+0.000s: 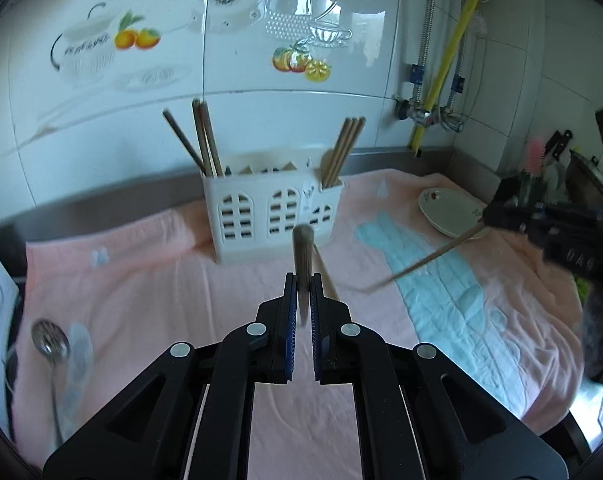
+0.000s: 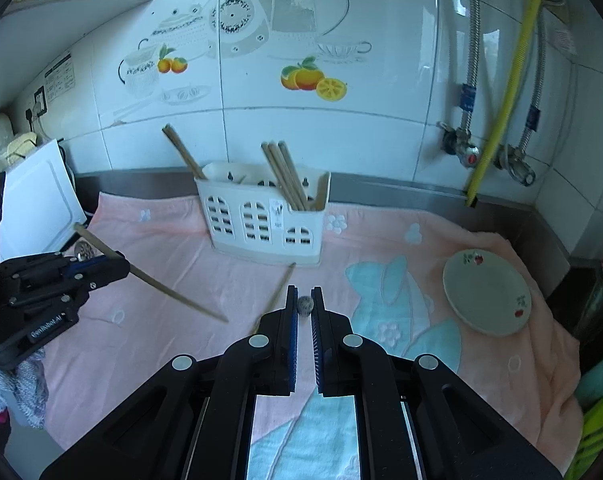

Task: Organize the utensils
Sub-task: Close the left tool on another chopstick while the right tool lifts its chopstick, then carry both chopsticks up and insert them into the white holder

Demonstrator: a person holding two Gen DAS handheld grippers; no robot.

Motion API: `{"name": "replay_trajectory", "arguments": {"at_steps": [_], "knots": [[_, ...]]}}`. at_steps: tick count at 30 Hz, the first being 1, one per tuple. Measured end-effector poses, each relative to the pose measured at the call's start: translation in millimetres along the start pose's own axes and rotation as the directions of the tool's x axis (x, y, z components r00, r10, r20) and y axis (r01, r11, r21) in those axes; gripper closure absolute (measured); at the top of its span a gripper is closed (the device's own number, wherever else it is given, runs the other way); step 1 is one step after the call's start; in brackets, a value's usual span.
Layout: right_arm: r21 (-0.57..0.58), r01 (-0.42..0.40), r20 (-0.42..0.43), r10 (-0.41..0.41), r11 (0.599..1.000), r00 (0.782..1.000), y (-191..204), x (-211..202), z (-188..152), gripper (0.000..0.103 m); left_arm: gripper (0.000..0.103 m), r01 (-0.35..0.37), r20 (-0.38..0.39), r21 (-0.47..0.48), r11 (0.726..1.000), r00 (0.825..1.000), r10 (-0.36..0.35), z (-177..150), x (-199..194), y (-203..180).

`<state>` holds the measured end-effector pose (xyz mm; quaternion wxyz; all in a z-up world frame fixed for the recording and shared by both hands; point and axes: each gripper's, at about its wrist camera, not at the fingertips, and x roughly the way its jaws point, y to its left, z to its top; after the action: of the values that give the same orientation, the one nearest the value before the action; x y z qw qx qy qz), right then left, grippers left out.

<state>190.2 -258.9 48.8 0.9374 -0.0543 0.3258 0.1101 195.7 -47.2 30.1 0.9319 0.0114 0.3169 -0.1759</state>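
Observation:
My left gripper (image 1: 303, 280) is shut on a wooden chopstick (image 1: 302, 252) that points almost straight away from the camera, lifted above the pink towel (image 1: 141, 288). In the right wrist view that same left gripper (image 2: 121, 264) holds its chopstick (image 2: 173, 296) slanting down to the right. My right gripper (image 2: 304, 292) is shut on another chopstick (image 2: 304, 306), seen end-on; in the left wrist view this right gripper (image 1: 487, 216) carries that chopstick (image 1: 421, 260) slanting down-left. A third chopstick (image 2: 275, 296) lies on the towel. The white slotted holder (image 1: 269, 208) (image 2: 261, 220) stands by the wall with several chopsticks upright in it.
A metal slotted spoon (image 1: 49, 344) lies at the towel's left edge. A small flowered plate (image 2: 487, 296) sits on the right. A white board (image 2: 37, 200) leans at the left. Pipes and a yellow hose (image 2: 501, 100) run down the tiled wall.

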Motion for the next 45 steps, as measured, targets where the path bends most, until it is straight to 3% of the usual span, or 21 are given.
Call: {"name": "replay_trajectory", "arguments": {"at_steps": [10,20,26,34,41,45], "knots": [[-0.020,0.024,0.044,-0.024,1.000,0.999,-12.7,-2.2,80.6,0.096,0.098,-0.014,0.020,0.064,0.998,1.000,0.013,40.5,3.9,-0.5],[0.022,0.033,0.158,-0.036,0.999,0.987,-16.3,17.7,152.3,0.096,0.098,-0.025,0.129,0.078,0.997,0.992,0.015,95.8,-21.7,2.8],[0.060,0.028,0.249,-0.042,0.998,0.968,-10.4,31.2,183.1,0.096,0.098,-0.056,0.203,0.094,0.994,0.978,0.036,127.1,-37.0,3.1],[0.074,0.028,0.337,-0.051,0.997,0.940,-11.0,52.5,196.0,0.096,0.097,-0.081,0.263,0.102,0.991,0.963,0.051,152.9,-38.4,7.5],[0.056,0.021,0.296,-0.036,0.998,0.954,-17.4,84.4,180.7,0.096,0.098,-0.122,0.297,0.111,0.986,0.951,0.084,166.5,-22.2,11.9],[0.053,0.011,0.247,-0.023,0.999,0.969,-20.3,101.2,167.4,0.096,0.098,-0.115,0.287,0.077,0.990,0.954,0.088,168.3,-4.7,21.7]]}}
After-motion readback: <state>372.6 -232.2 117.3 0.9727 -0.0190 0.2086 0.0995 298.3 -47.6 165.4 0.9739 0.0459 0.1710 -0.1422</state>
